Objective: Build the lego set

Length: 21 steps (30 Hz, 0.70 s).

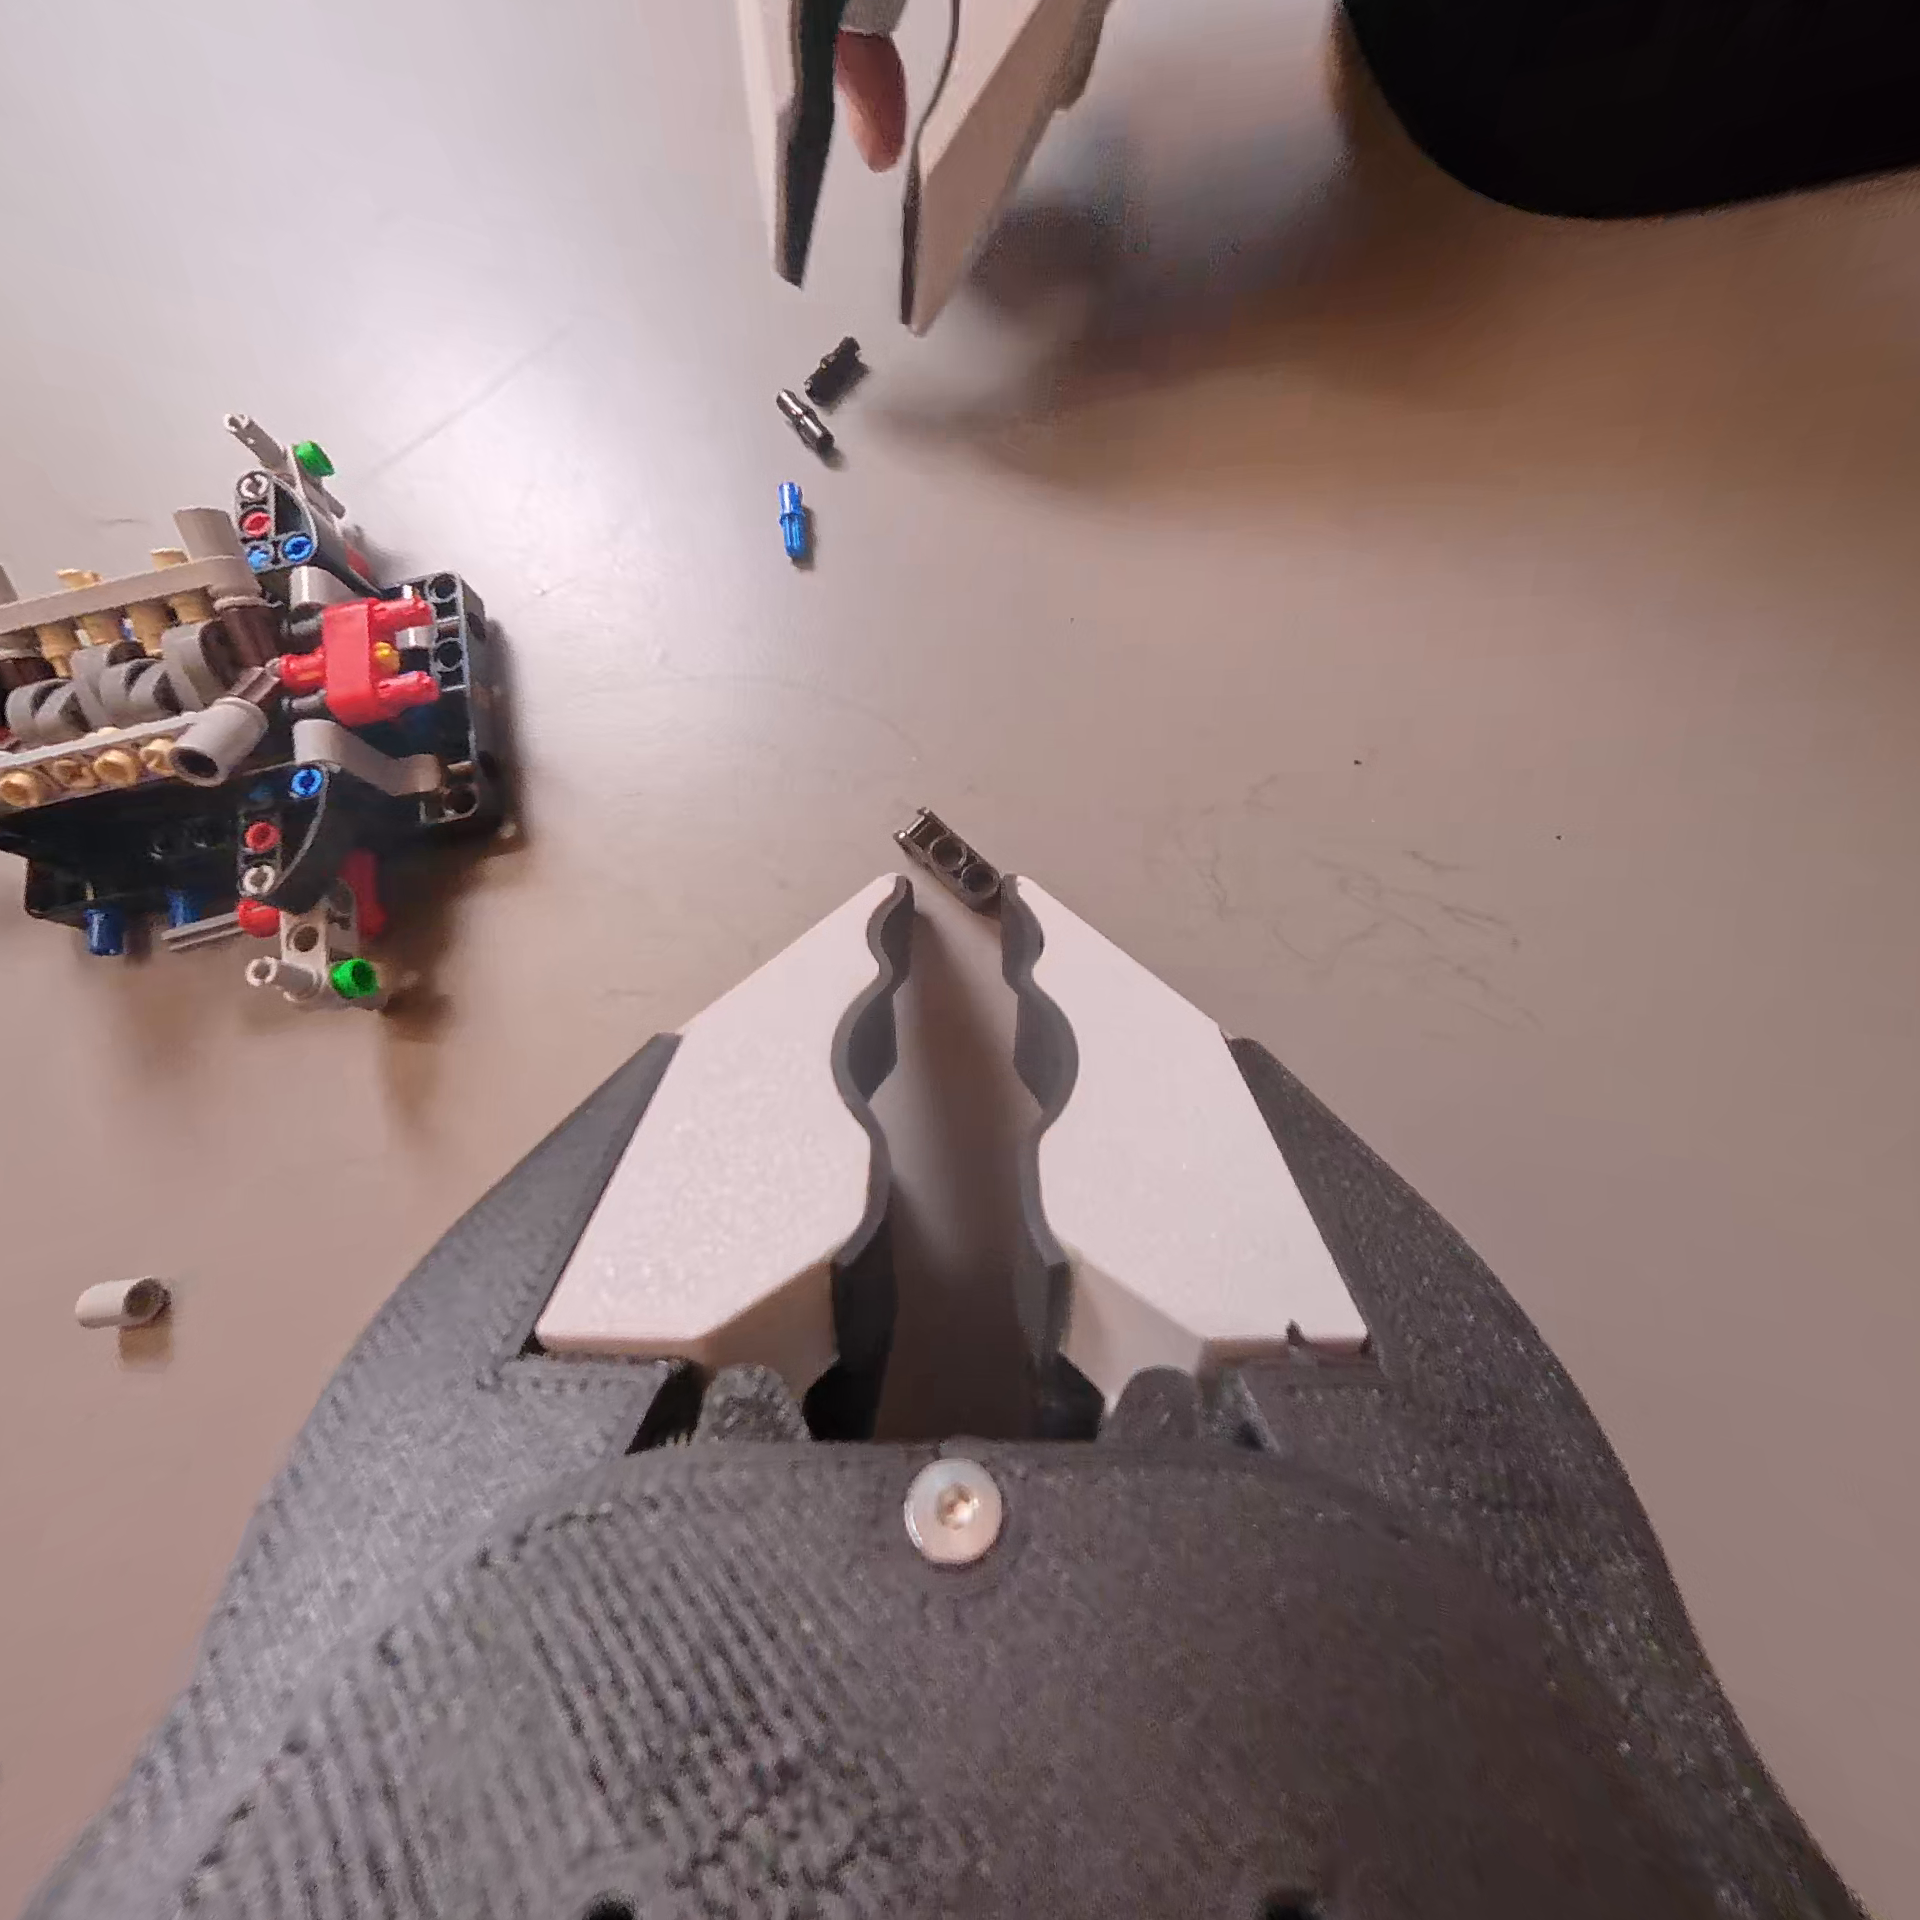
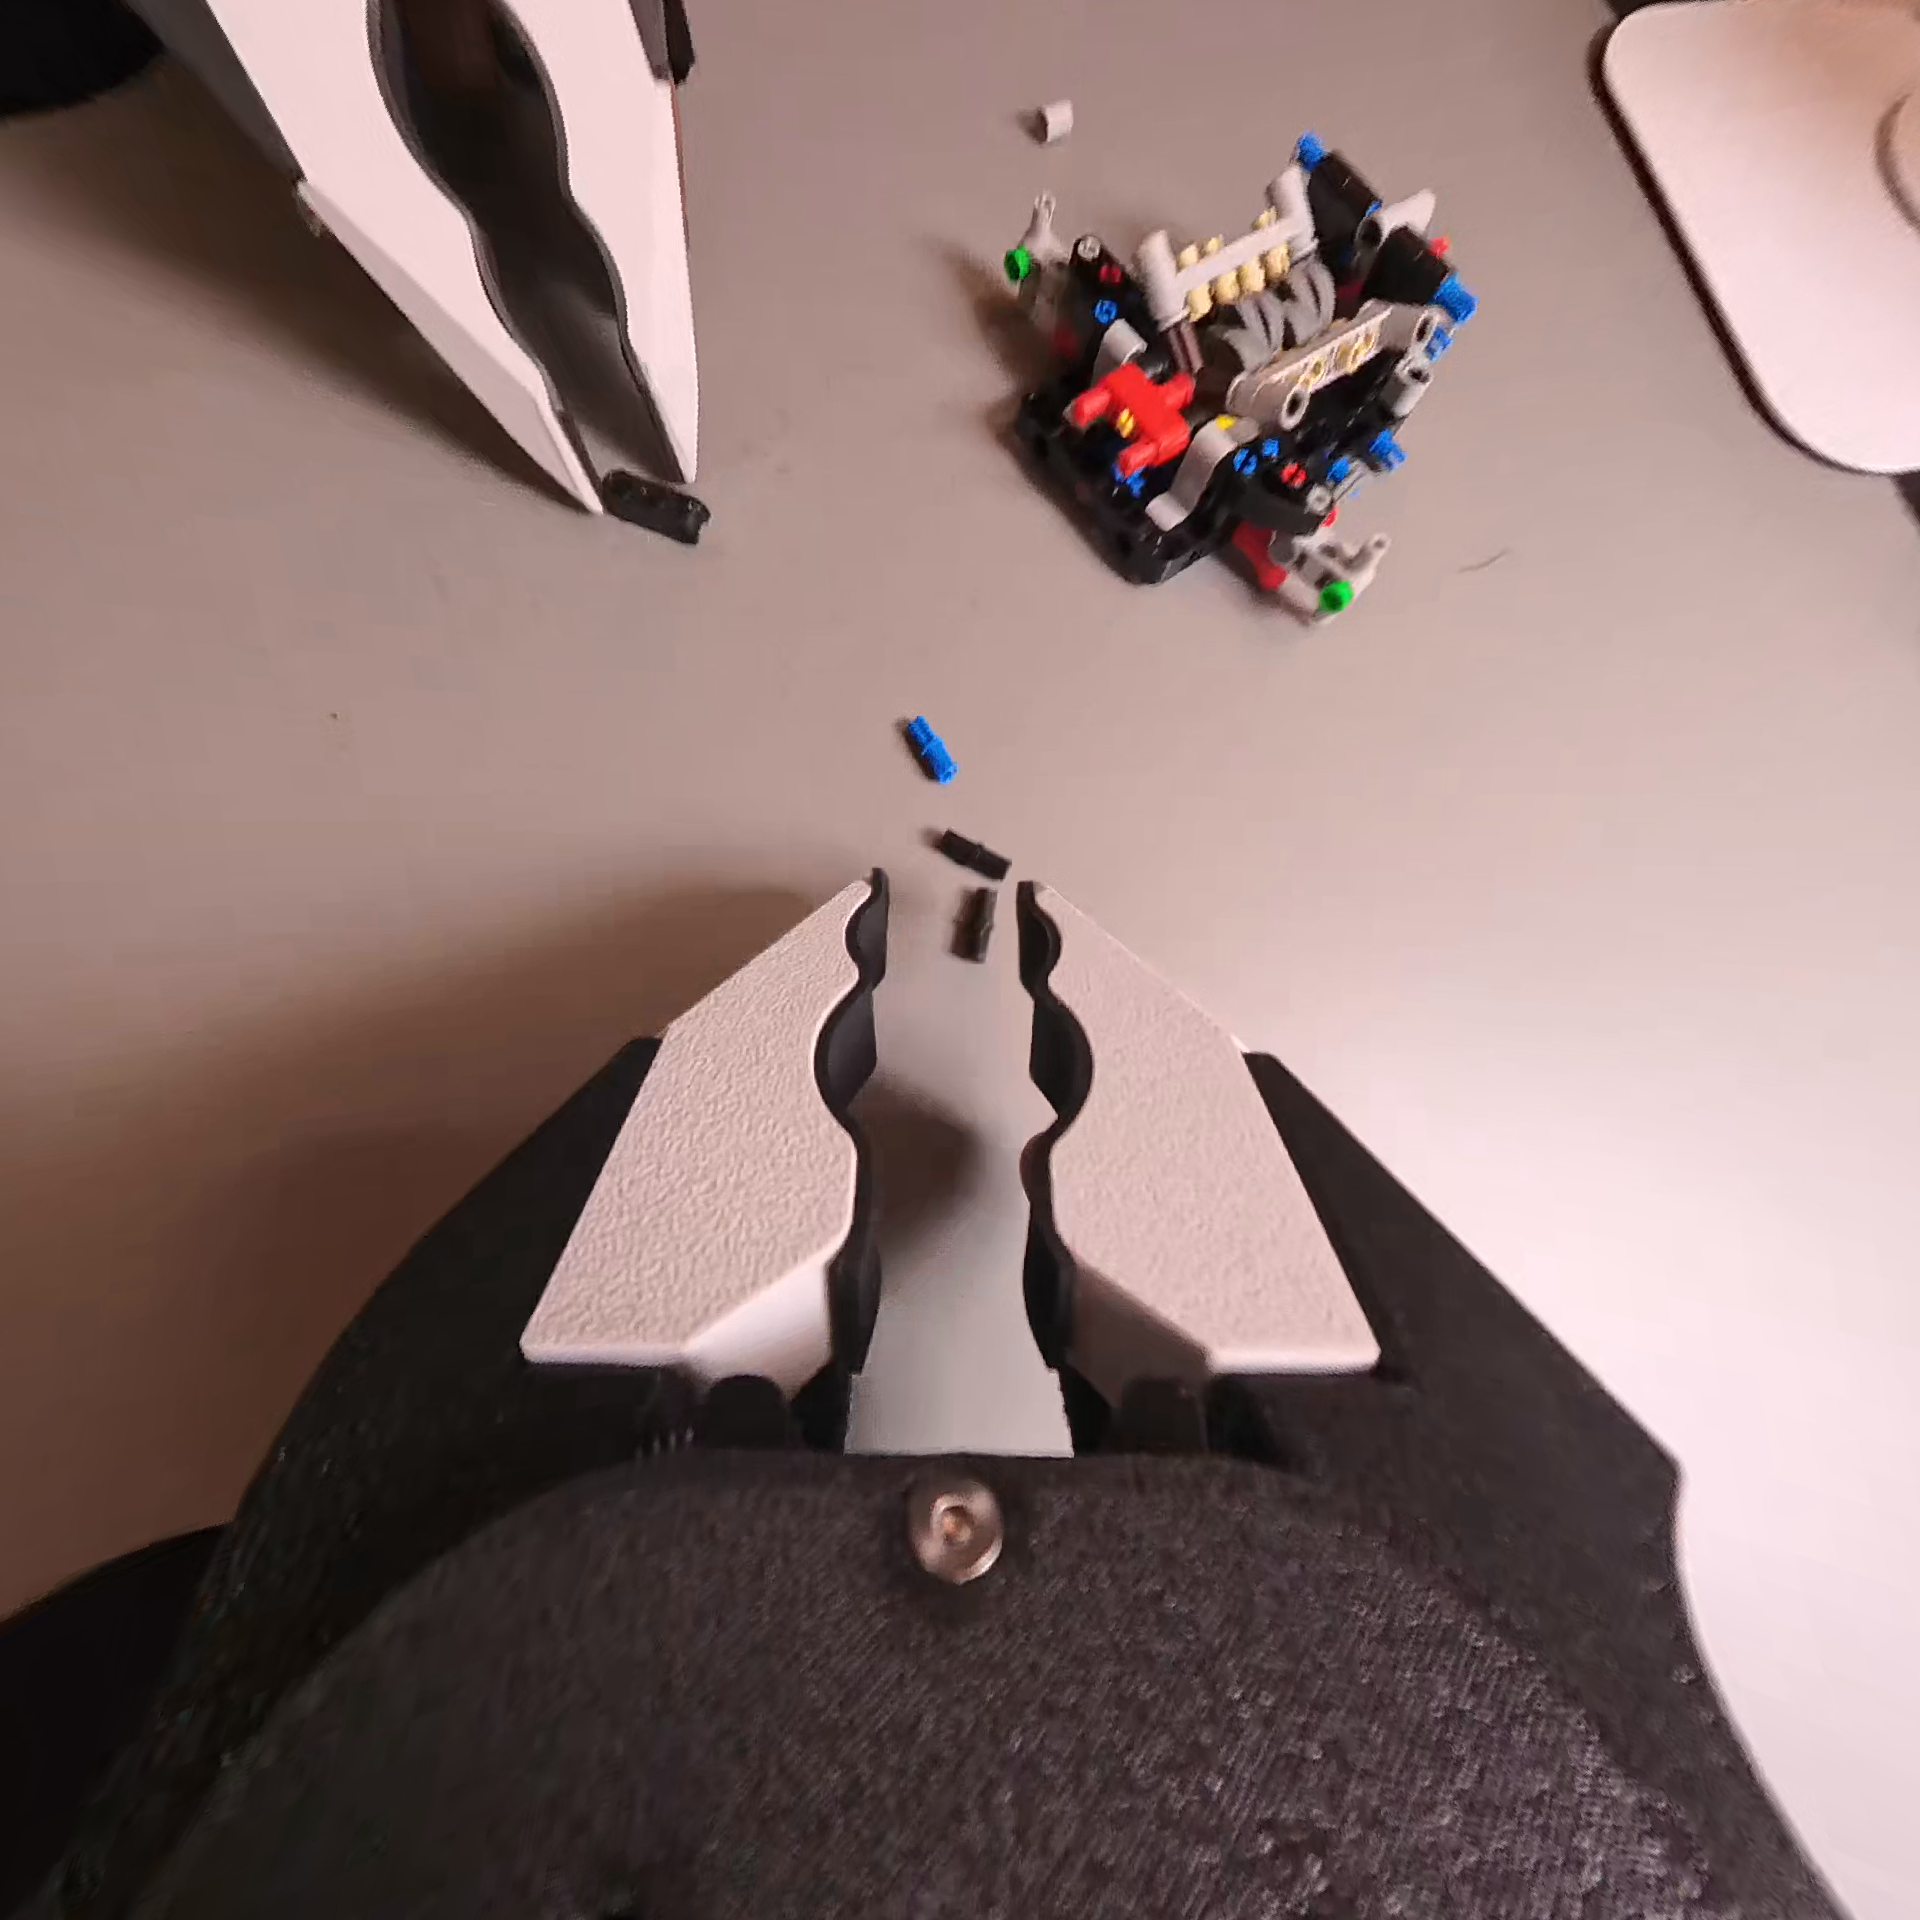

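Note:
The partly built lego model (image 1: pixel 260 707) of black, grey, red and blue parts lies on the table; it also shows in the right wrist view (image 2: pixel 1236 384). My left gripper (image 1: pixel 961 888) is slightly open, low over the table, with a small dark grey holed beam (image 1: pixel 951 860) lying just at its fingertips. My right gripper (image 2: pixel 951 888) is open, and one black pin (image 2: pixel 974 920) lies between its tips, untouched. A second black pin (image 2: pixel 971 850) and a blue pin (image 2: pixel 930 748) lie just beyond. Each gripper shows in the other's view: the right (image 1: pixel 857 301), the left (image 2: pixel 639 488).
A loose light grey sleeve piece (image 1: pixel 123 1301) lies apart from the model, also in the right wrist view (image 2: pixel 1055 122). A white rounded object (image 2: pixel 1766 208) sits at the table's far right. A dark sleeve (image 1: pixel 1662 83) is behind the right gripper. There is about 12 cm between the tips of the two grippers.

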Each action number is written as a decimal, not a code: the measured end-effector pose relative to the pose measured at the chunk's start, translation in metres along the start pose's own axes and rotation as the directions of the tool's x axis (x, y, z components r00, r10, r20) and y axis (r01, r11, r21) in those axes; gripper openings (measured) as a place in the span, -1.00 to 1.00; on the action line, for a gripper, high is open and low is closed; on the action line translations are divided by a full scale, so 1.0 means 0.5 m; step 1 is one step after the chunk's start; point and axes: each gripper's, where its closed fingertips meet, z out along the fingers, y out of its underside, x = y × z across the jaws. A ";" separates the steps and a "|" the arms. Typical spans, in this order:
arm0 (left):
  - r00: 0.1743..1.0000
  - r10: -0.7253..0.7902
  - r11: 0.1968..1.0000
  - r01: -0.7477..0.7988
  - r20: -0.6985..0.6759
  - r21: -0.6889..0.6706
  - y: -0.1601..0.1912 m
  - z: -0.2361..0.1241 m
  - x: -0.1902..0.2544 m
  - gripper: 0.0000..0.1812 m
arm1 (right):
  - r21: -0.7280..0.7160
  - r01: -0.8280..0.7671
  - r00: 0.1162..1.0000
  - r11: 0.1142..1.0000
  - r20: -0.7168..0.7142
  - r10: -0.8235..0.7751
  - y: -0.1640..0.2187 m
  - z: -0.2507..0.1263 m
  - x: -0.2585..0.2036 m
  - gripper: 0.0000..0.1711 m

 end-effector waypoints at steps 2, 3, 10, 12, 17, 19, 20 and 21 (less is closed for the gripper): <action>1.000 -0.010 1.000 0.010 -0.007 0.008 -0.001 0.001 0.000 -0.82 | -0.029 -0.010 1.000 1.000 0.000 0.010 0.020 0.001 -0.007 -0.73; 1.000 -0.012 1.000 0.012 -0.013 0.010 -0.002 0.001 0.001 -0.82 | -0.040 -0.010 1.000 0.999 -0.003 0.010 0.026 0.002 -0.008 -0.74; 0.996 -0.020 1.000 0.021 -0.086 0.013 0.001 -0.011 0.016 -0.77 | -0.078 -0.013 1.000 0.997 -0.029 0.011 0.034 0.010 -0.002 -0.80; 0.994 -0.022 1.000 0.024 -0.103 0.016 0.002 -0.014 0.019 -0.78 | -0.095 -0.003 0.999 0.996 -0.037 0.000 0.036 0.012 -0.001 -0.81; 0.994 -0.029 0.999 0.031 -0.103 0.014 0.004 -0.012 0.017 -0.80 | -0.124 0.011 0.999 0.992 -0.044 -0.017 0.035 0.018 -0.001 -0.84; 0.995 -0.017 1.000 0.018 -0.096 0.011 0.002 -0.009 0.020 -0.82 | -0.128 0.013 0.999 0.992 -0.051 -0.019 0.034 0.019 0.001 -0.87; 0.995 -0.006 1.000 0.007 -0.095 0.010 0.001 -0.007 0.023 -0.83 | -0.129 0.017 0.998 0.991 -0.053 -0.024 0.034 0.020 0.000 -0.88; 0.995 0.006 1.000 -0.005 -0.095 0.010 -0.001 -0.004 0.027 -0.83 | -0.129 0.021 0.998 0.991 -0.052 -0.028 0.034 0.020 -0.001 -0.89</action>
